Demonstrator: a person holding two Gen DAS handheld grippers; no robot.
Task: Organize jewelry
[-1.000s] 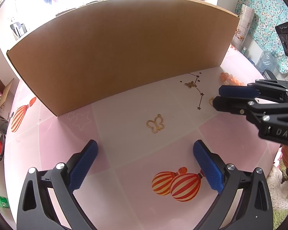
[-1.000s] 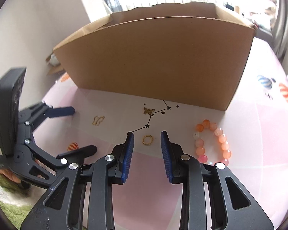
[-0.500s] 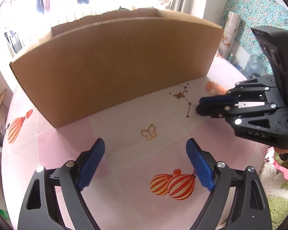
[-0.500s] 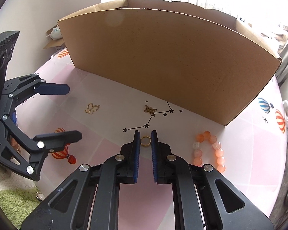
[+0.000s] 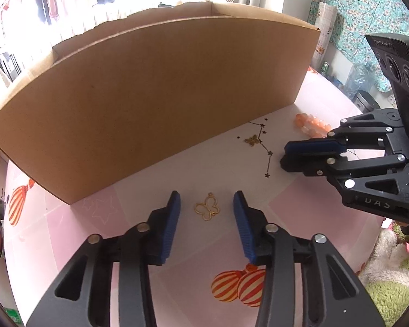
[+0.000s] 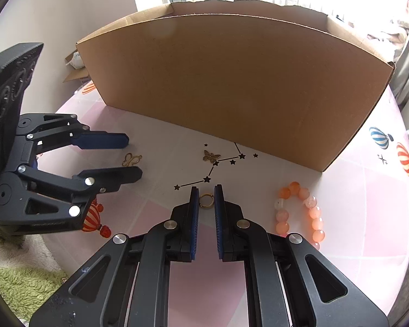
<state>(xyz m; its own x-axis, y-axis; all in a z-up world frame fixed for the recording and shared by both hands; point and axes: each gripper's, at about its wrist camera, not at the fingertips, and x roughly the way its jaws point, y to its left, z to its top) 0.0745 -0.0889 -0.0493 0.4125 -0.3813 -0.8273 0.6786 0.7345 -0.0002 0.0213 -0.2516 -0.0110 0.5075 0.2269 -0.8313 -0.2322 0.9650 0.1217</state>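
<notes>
Ring is clamped between the right gripper pads, while the butterfly charm is flanked, untouched, by the closing left gripper.

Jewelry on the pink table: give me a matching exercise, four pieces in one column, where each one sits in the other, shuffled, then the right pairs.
Things:
1. gold ring
2. outline butterfly charm
3. orange bead bracelet
4. solid butterfly charm

Places:
A. on the printed star lines near the cardboard box
B. between the right gripper pads
C. between the left gripper fingers, untouched
D. lying free, right of the right gripper

Pairs: 1-B, 2-C, 3-D, 4-A
</notes>
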